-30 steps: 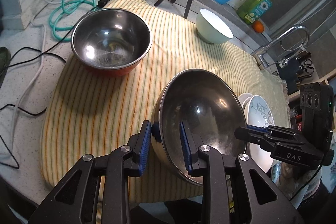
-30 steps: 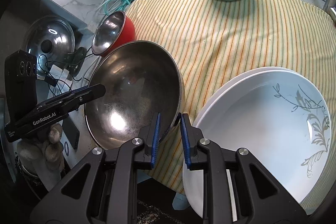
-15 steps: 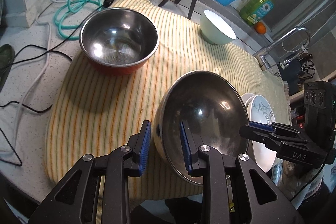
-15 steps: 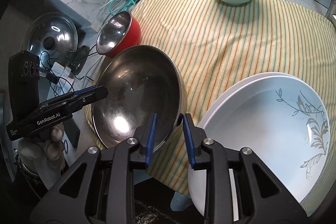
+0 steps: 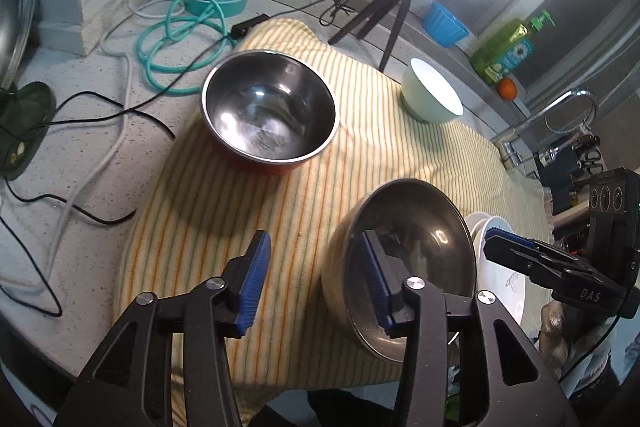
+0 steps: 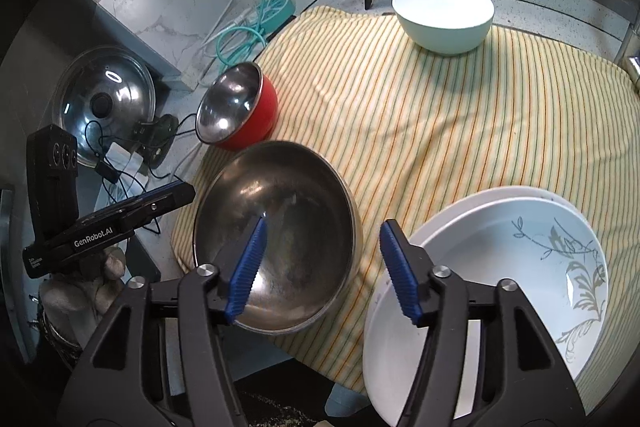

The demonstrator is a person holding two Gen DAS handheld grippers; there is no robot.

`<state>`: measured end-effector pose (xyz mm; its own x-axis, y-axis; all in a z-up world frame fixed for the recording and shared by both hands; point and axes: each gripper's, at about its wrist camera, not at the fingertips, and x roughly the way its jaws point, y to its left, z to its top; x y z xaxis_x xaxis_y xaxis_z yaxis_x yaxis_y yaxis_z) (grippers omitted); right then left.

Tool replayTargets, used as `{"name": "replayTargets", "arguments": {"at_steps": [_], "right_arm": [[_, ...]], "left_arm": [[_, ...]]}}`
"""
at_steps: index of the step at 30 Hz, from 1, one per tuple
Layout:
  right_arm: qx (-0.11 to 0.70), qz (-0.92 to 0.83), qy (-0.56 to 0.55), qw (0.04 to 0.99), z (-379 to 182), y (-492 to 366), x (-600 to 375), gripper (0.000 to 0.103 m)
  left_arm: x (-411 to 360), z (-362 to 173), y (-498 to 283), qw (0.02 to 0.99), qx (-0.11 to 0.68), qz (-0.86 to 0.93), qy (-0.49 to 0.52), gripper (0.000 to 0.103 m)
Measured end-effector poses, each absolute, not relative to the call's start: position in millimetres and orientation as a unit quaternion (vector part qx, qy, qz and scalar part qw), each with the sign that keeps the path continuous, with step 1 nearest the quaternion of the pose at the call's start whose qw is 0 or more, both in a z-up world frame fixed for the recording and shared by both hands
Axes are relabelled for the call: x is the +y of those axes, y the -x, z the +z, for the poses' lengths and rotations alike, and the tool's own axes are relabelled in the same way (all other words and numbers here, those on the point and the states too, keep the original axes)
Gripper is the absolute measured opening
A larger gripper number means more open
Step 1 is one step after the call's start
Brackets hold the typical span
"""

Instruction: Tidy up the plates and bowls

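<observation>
Steel bowl [image 6: 280,239] sits at the near edge of the striped cloth [image 6: 440,115] on the desk, between both pairs of tongs. The left tongs [image 5: 316,279] are spread wide, one finger inside the bowl, one outside, gripping nothing. The right tongs [image 6: 320,263] are also wide, straddling the bowl's right rim without pinching it. Just right of it lie two stacked white plates [image 6: 500,267], which looks like the one finished part. The red bowl [image 5: 270,111] on the far left and the pale bowl [image 6: 444,15] at the far edge stand well apart, so nesting the bowls is left to do.
</observation>
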<state>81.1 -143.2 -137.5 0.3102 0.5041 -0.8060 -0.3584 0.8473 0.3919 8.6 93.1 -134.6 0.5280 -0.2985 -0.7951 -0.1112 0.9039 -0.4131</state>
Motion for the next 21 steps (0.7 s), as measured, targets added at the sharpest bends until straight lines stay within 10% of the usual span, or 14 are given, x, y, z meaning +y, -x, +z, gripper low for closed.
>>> {"name": "replayTargets", "arguments": {"at_steps": [5,21], "right_arm": [[0.513,0.271,-0.076,0.811,-129.7,-92.1,-138.2,0.078],[0.512,0.310,-0.103,0.794,-120.0,-137.3,-98.0,0.078]], "left_arm": [[108.3,-132.5,-9.8,0.853,0.472,-0.031,0.222,0.058],[151.8,-132.8,-44.5,0.863,0.448,-0.006,0.234,0.055]]}}
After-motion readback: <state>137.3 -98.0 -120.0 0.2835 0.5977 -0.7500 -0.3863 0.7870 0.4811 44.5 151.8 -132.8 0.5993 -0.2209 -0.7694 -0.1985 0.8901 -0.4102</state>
